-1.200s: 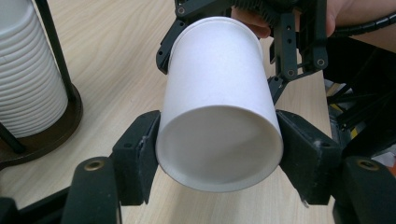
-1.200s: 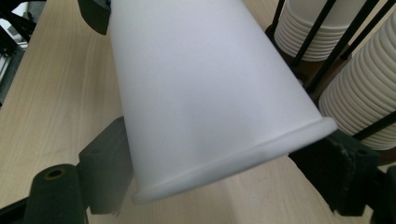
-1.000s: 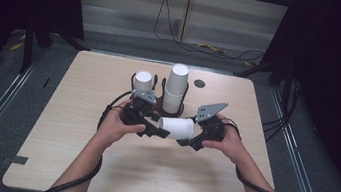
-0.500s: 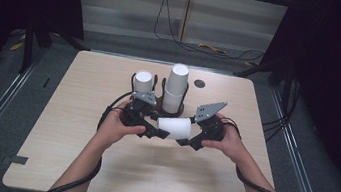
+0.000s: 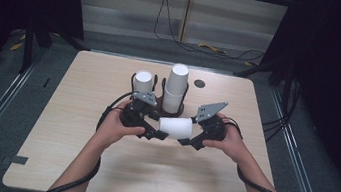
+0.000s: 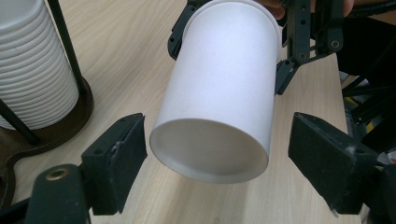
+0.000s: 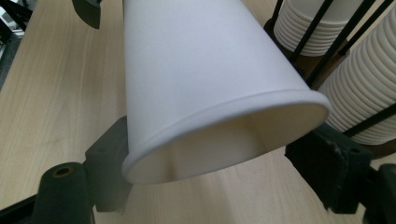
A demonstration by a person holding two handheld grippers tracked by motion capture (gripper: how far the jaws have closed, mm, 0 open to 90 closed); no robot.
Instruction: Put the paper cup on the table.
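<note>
Your paper cup (image 5: pixel 175 126) hangs sideways over the table (image 5: pixel 73 163) centre, at 6 o'clock from the cup stacks (image 5: pixel 175 87). It looks light, thin-walled and easy to crush: grip at the rolled rim, gently. Plain white, tapered. Right gripper (image 5: pixel 191 142) pinches the rim, squashing it oval; left gripper (image 6: pixel 217 158) jaws have just spread, flanking the base, not pressing.

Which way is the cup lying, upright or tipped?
Tipped: the paper cup lies sideways above the table, rim squeezed oval in the right tool; left tool pads stand clear.
</note>
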